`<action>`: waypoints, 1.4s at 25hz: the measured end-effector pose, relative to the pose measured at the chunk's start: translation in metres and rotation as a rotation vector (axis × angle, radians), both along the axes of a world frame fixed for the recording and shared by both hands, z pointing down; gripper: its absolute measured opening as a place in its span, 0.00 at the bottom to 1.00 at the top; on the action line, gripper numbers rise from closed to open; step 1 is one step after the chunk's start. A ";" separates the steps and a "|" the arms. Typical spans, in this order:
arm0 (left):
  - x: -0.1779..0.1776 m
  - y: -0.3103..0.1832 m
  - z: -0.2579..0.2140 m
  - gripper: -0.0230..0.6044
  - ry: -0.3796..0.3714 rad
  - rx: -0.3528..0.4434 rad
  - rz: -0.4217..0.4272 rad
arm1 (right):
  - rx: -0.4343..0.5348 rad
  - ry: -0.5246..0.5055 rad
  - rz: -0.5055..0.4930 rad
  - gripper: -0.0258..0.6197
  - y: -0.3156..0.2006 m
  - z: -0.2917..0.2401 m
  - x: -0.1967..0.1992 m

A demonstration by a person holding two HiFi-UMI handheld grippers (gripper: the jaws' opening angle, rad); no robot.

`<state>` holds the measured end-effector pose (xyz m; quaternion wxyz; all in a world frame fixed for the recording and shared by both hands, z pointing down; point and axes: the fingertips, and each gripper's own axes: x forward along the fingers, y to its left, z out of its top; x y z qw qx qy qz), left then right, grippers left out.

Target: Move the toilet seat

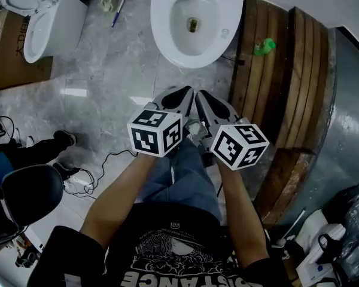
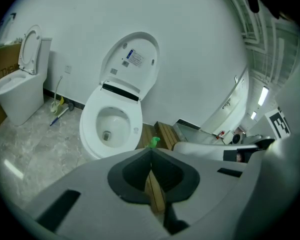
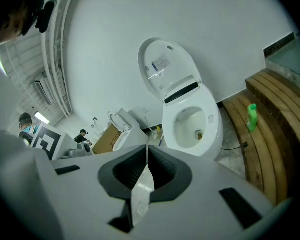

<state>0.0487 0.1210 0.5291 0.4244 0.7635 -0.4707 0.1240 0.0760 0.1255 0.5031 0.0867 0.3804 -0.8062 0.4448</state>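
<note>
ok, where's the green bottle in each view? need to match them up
Head view: upper right, green bottle on the wooden platform, right of the toilet.
Left gripper view: near centre, green bottle at the platform's near end, right of the toilet.
Right gripper view: right side, green bottle on the platform, right of the toilet.
Shared landmark: the toilet, always just left of the bottle.

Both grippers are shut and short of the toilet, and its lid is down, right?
No, the lid stands raised, as the left gripper view shows. The left gripper and right gripper are shut, short of the toilet.
</note>
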 end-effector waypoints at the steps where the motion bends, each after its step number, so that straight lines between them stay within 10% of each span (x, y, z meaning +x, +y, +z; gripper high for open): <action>1: 0.000 -0.002 0.006 0.06 0.013 -0.002 -0.009 | -0.010 -0.004 0.001 0.07 -0.002 0.007 0.000; 29: -0.049 -0.053 0.203 0.08 0.431 -0.107 -0.201 | -0.143 -0.236 0.185 0.08 -0.054 0.202 -0.010; 35: -0.058 -0.064 0.223 0.23 0.532 -0.095 -0.236 | -0.171 -0.283 0.186 0.25 -0.057 0.228 -0.019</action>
